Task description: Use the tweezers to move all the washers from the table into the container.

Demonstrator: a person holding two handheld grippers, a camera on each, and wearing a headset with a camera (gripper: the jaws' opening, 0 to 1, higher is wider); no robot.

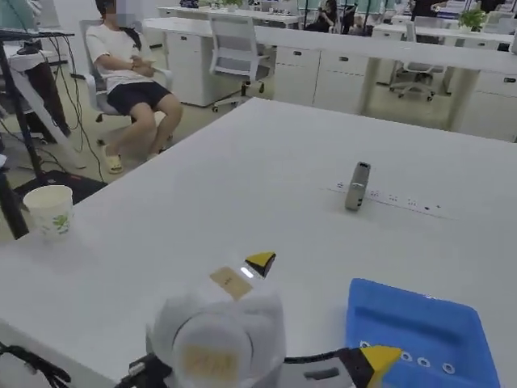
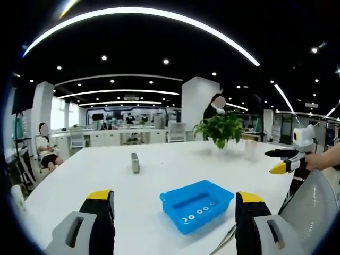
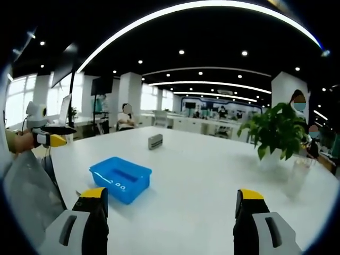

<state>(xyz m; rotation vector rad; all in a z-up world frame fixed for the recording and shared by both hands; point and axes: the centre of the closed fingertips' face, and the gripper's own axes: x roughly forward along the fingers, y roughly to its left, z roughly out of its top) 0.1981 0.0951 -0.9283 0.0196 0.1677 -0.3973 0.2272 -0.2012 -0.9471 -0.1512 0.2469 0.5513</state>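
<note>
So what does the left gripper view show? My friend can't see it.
A blue container with small washers inside it sits on a white table, seen between the open, yellow-tipped jaws of the left gripper. The right gripper pokes in at the right. A green plant stands farther back in a big office.

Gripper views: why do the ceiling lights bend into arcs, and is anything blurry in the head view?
Left gripper view: the fisheye lens bows the ceiling light strip into an arc, while the blue container looks sharp. Right gripper view: same bowing. Head view: no bending, but a gripper close to the lens is out of focus.
</note>
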